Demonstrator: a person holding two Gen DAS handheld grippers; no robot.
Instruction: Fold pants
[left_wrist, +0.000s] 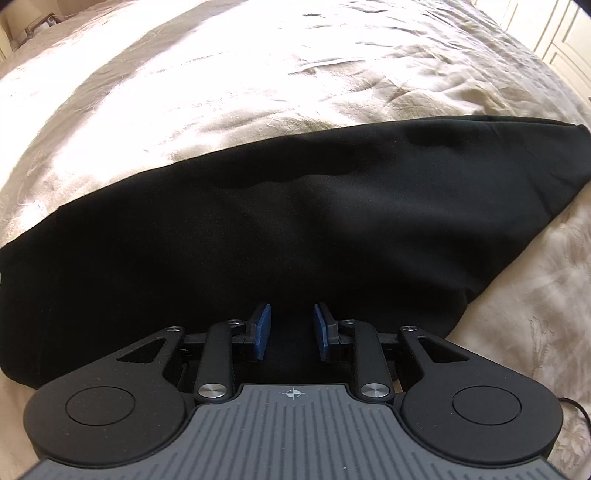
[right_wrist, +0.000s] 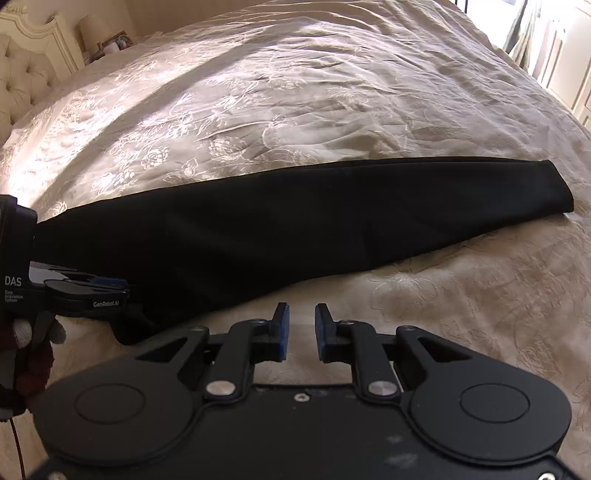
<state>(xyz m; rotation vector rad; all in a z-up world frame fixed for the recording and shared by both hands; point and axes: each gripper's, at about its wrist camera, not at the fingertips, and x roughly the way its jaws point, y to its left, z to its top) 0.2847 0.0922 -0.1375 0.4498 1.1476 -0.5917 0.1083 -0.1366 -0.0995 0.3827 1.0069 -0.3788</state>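
— Where are the pants?

— I see the long black fabric pants lying flat across the cream floral-embroidered bedspread, legs stacked.

— Tongs?

— My left gripper hovers over the wide end, blue pads parted, holding nothing. My right gripper is parted too, above bare bedspread just beside the cloth.

Your right gripper has bare bedspread ahead; only the black pants and left gripper block leftward.
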